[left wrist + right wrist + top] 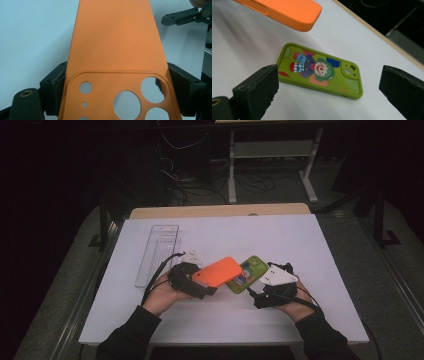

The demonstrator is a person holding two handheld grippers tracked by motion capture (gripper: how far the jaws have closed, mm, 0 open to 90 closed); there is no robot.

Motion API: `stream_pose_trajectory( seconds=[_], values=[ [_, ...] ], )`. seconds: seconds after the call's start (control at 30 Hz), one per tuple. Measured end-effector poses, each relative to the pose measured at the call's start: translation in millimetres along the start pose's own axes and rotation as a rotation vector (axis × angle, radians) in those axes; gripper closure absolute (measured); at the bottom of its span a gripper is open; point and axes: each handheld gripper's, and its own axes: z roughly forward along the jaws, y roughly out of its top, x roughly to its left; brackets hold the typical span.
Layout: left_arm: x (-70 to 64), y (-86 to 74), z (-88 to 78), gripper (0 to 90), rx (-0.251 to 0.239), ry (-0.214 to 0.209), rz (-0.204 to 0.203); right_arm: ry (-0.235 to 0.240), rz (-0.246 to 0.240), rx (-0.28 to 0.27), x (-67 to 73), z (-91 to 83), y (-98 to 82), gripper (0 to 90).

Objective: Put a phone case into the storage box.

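The left claw [202, 287] pinches the orange phone case [218, 271] across its width at the camera-cutout end; in the left gripper view both pads press the case's long edges [117, 50]. The case is held off the bench [300, 245], its free end over the near-left edge of the green phone case [246, 273].

The right claw [260, 297] stands spread, empty. In the right gripper view its jaws sit either side of the green phone case [319, 70], which lies flat on the bench with its clown picture up and its camera cutouts toward the bench's far edge.

Procedure, as judged from this arrangement:
1. Keep the left claw's grip steady. The case is soft-looking and may bow or slip if the pinch shifts toward a corner.
2. Bring the right claw down square to the green phone case, one pad on each long edge, near the middle of its length.
3. Close only once both pads are level with the rim; a tilted approach would likely push the case across the bench.
4. Keep the orange phone case clear of the right claw's path.

Containers: a clear plastic tray [157, 254] lies on the bench, well apart to the far left of the green phone case. Nothing can be made out in it.
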Motion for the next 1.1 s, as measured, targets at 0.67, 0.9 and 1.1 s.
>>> stream_pose_trajectory(
  seconds=[0.67, 0.9, 1.1],
  values=[
    [2.3, 0.2, -0.6, 15.7, 0.0, 0.0, 0.017, -0.163, -0.341, 0.023, 16.8, 4.0, 0.5, 1.9],
    [1.3, 0.0, 0.9, 15.7, -0.009, 0.001, 0.005, -0.223, -0.458, 0.02, 25.0, 6.3, -1.0, 1.9],
    [1.8, 0.2, 0.2, 15.7, -0.009, 0.002, 0.011, -0.26, -0.585, 0.035, 27.0, 7.5, -1.4, 1.9]
  ],
)
